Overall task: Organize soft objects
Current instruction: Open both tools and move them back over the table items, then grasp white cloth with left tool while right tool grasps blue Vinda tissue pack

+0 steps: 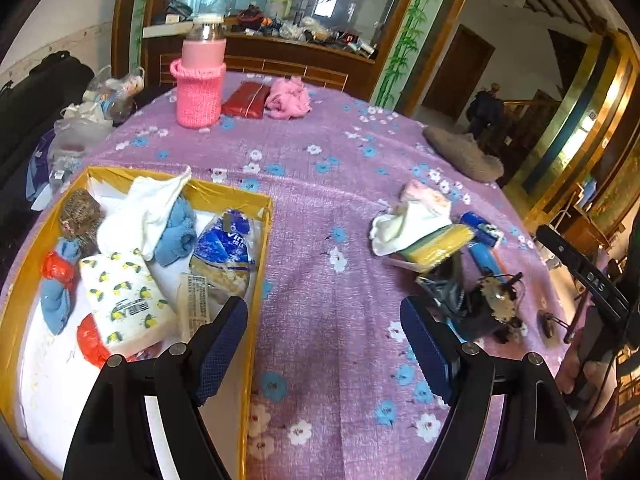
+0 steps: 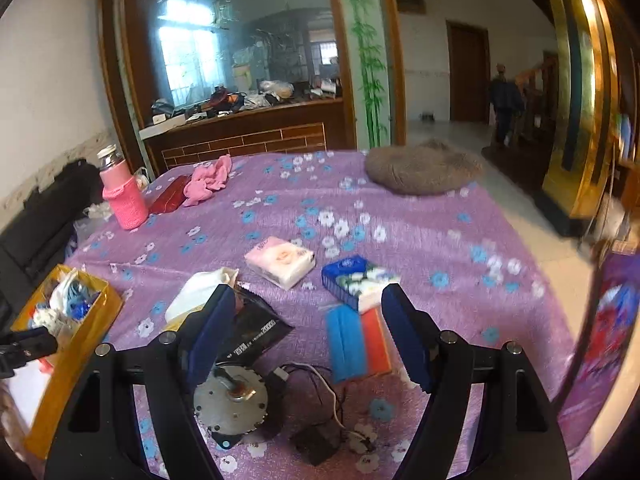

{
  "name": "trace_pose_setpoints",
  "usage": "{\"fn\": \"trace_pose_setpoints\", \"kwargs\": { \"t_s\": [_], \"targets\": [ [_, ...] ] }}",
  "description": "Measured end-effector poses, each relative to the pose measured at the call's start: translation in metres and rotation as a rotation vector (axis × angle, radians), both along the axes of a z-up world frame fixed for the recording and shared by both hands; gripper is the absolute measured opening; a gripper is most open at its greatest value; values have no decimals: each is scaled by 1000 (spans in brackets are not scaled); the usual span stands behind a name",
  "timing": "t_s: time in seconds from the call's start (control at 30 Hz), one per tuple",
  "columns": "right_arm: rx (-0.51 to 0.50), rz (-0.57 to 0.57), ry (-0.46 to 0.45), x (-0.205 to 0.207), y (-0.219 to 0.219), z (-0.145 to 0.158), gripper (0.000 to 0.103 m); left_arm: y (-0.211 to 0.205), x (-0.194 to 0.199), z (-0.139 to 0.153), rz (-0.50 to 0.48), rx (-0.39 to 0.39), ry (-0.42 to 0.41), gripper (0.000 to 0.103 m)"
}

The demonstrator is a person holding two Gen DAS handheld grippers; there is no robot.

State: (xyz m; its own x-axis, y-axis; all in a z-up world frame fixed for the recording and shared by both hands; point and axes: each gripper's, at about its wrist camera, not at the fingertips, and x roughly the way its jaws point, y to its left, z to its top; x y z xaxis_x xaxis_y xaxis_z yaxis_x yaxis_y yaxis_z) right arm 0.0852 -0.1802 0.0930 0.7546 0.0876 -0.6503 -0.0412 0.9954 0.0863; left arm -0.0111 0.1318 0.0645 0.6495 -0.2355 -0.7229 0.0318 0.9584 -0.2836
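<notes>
While both grippers hang over the purple floral cloth [image 1: 320, 208], each wrist view lists different stock. Left gripper [image 1: 324, 336]: fingers apart, nothing between them; its view alone looks down into the yellow box [image 1: 260, 216] at near left, holding a lemon-print tissue pack [image 1: 128, 300], blue socks [image 1: 176, 228] and white cloth [image 1: 148, 204]. Right gripper [image 2: 308, 328]: fingers apart, empty; its view alone shows clearly a pink tissue pack [image 2: 280, 260], blue tissue pack [image 2: 352, 280], blue sponge [image 2: 346, 344] and metal motor [image 2: 230, 400] near centre. Both views show the far-left pink-sleeved bottle [image 2: 120, 192], pink rag [image 2: 208, 180] and the far-right grey cushion [image 2: 424, 168].
</notes>
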Motion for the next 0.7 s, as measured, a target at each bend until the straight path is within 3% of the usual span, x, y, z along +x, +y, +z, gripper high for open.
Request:
{"fn": "trace_pose_setpoints", "kwargs": {
  "t_s": [0.1,0.3,0.43,0.57,0.7],
  "targets": [
    [50,-9,37,6,-8,-10,75,-8,17,-10,-16,-28,47,79],
    [102,-9,50,7,-14,-17,75,-49,63,-28,-88,-160,142,79],
    [116,-23,46,6,-20,-17,75,-83,102,-28,-142,-41,105,79],
    [138,-37,53,8,-25,-19,75,-102,132,-28,-185,25,44,80],
    [140,-34,66,9,-23,-25,75,-112,157,-40,-151,33,60,80]
  ]
}}
